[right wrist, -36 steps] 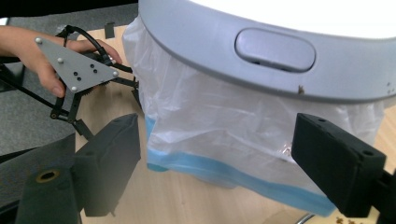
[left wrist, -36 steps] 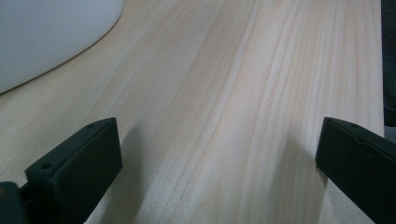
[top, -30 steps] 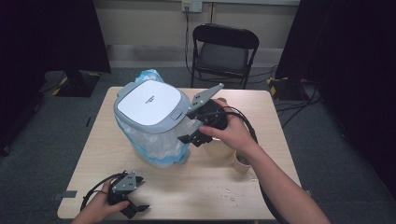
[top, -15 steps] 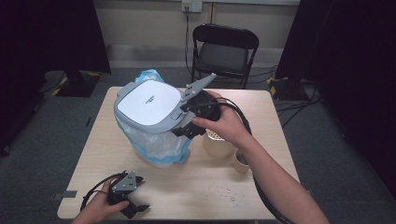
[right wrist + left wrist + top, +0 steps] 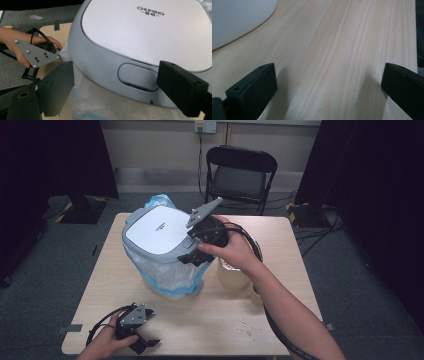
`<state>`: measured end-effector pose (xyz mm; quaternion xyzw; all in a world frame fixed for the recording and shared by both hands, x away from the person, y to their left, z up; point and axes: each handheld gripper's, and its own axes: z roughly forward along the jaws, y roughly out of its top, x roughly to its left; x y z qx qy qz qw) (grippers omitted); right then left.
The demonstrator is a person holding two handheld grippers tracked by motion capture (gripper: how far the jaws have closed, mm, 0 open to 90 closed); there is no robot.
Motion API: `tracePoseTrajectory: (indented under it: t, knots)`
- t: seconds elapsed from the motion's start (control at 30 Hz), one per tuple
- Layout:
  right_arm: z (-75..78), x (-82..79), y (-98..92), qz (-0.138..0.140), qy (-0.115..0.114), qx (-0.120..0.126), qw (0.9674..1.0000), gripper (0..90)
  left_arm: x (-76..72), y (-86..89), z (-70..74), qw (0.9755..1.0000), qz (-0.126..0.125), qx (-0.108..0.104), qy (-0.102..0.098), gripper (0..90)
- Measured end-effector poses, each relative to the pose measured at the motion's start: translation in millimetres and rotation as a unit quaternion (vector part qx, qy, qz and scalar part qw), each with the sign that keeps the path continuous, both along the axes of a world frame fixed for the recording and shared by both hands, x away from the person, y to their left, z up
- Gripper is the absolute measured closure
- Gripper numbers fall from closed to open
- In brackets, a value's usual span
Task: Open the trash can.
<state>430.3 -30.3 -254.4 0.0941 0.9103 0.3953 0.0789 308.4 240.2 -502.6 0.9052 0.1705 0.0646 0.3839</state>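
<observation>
A bin with a grey and white lid (image 5: pixel 157 232) and a blue and white bag liner (image 5: pixel 167 277) stands on the wooden table (image 5: pixel 300 270). My right gripper (image 5: pixel 192 251) is at the lid's front edge, held by a hand. In the right gripper view its jaws (image 5: pixel 117 75) have just been opening. They stand on either side of the lid's oval push button (image 5: pixel 138 77) without pressing on it. My left gripper (image 5: pixel 145 342) rests near the table's front left corner. Its jaws (image 5: pixel 329 75) are wide apart over bare wood.
A pale tub (image 5: pixel 232 272) and a small cup (image 5: pixel 256 295) stand right of the bin, under my right forearm. Crumbs (image 5: pixel 245 327) lie near the front edge. A black folding chair (image 5: pixel 240 175) stands behind the table. The left hand and its grey plate (image 5: pixel 37 53) appear in the right gripper view.
My right gripper has moved left and a little up, closer to the front edge of the bin's lid. The left gripper has stayed in place.
</observation>
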Motion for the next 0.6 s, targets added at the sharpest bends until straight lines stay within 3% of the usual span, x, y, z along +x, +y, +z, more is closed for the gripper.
tracePoseTrajectory:
  t: [0.33,0.6]
  knots:
    - [-1.8,-1.5,1.9,-0.006,-0.003,0.005,1.0,13.1,-0.1,0.1,0.2,1.0,0.0,0.001,0.0,0.0]
    - [-2.2,0.0,-0.8,-0.01,0.012,0.011,0.9998,13.1,0.0,0.1,0.2,1.0,0.0,0.001,0.0,0.0]
